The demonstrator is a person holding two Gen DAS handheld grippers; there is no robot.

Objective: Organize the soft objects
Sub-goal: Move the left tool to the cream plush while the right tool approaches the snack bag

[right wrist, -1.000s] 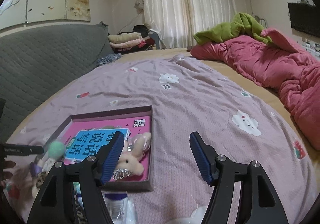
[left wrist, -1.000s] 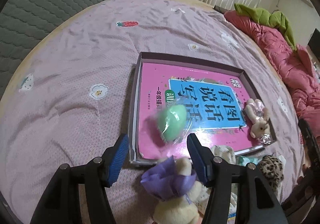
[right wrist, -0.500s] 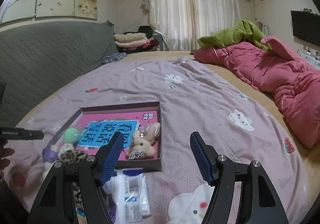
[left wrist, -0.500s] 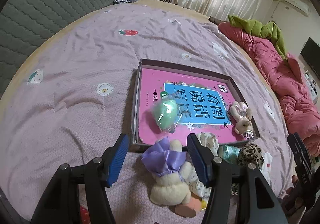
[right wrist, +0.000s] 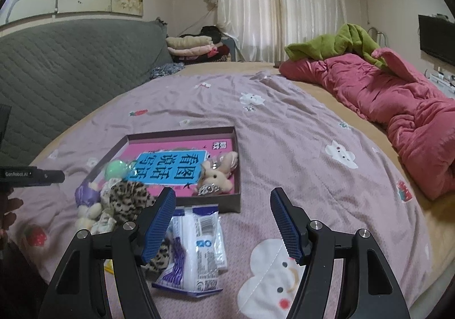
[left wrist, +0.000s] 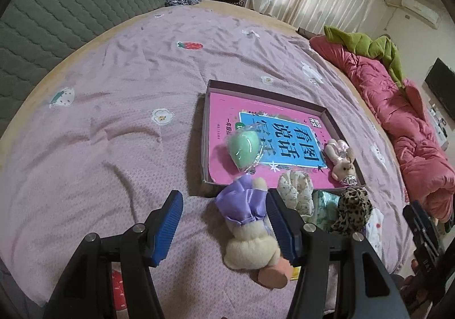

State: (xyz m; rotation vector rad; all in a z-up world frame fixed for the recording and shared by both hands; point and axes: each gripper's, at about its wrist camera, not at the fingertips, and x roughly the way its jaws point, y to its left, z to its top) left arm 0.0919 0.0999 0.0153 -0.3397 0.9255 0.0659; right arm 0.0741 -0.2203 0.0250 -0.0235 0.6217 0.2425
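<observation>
step: between picks, egg-shaped green toy (left wrist: 244,149) lay in box (left wrist: 205,131) | left gripper (left wrist: 223,222), right gripper (right wrist: 223,222) jaws apart, empty | next: close on cream plush (left wrist: 250,236) at box's near edge

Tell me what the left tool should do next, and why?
Probably dip onto the plush doll in the purple dress and close. The left tool is open and empty, the doll lies outside the box, while the green egg toy is already inside.
</observation>
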